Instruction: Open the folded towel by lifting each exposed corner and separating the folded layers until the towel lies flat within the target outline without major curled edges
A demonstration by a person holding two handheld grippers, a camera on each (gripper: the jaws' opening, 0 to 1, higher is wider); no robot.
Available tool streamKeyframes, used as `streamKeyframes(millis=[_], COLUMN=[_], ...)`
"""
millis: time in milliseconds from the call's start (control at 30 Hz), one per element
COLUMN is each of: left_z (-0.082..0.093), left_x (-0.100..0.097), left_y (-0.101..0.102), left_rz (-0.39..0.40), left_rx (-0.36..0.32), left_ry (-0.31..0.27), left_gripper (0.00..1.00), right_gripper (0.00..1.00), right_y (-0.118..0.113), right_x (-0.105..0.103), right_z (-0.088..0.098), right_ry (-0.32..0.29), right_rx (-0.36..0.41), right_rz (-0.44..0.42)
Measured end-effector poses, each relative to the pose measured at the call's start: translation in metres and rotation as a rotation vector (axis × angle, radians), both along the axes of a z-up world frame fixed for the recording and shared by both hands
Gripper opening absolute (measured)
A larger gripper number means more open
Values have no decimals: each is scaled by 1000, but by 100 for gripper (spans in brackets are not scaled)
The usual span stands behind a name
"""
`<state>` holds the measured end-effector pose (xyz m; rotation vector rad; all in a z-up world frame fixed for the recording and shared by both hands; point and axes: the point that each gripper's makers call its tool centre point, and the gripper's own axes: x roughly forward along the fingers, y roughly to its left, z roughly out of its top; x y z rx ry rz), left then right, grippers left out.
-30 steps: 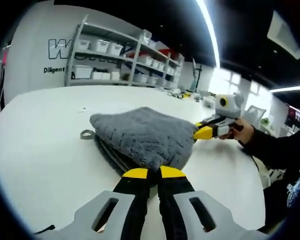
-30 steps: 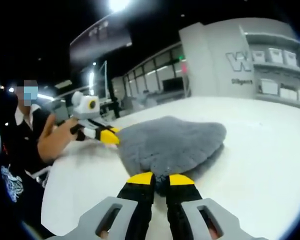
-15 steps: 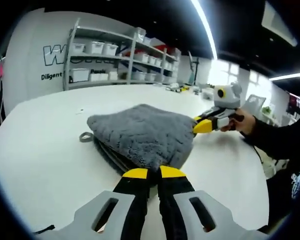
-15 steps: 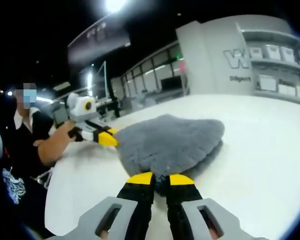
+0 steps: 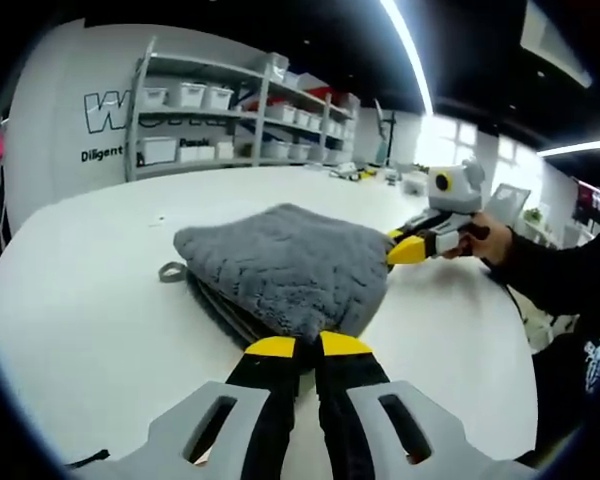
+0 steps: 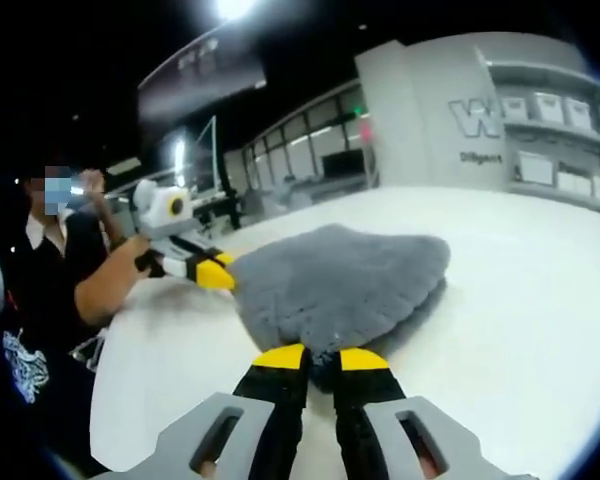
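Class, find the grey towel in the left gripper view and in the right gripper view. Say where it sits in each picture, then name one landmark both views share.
Left gripper view: the grey towel lies at centre on the white table, just beyond that view's own jaws.
Right gripper view: the grey towel lies at centre, a little right, just beyond that view's own jaws.
Shared landmark: the shelving with white bins, upper left in the left gripper view, upper right in the right gripper view.
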<state>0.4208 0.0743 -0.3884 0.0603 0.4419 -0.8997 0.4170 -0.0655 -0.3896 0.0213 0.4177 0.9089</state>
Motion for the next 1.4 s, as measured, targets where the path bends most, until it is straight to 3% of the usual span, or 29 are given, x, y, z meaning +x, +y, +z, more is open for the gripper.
streamKeyframes(millis=[467, 867, 1100, 1200, 1333, 1400], left_z=[-7, -11, -13, -12, -4, -6], left_x=[-2, -5, -6, -6, -7, -9], left_y=[0, 0, 1, 1, 3, 6], left_rz=[-8, -25, -25, -25, -30, -21], left_rx=[-1, 22, 16, 15, 4, 26], left_ry=[18, 20, 28, 26, 8, 15], left_gripper=[5, 5, 4, 5, 13, 28], right_gripper=[5, 4, 4, 5, 11, 17], right_y=[0, 0, 1, 0, -5, -6], right_x=[-2, -4, -4, -4, -5, -6], right_z=[-6, -10, -12, -9, -3, -1], right_ry=[16, -5, 6, 39, 41, 26], right_rx=[5, -41, -13, 36, 63, 51], right_rz=[7, 30, 15, 10, 10, 2])
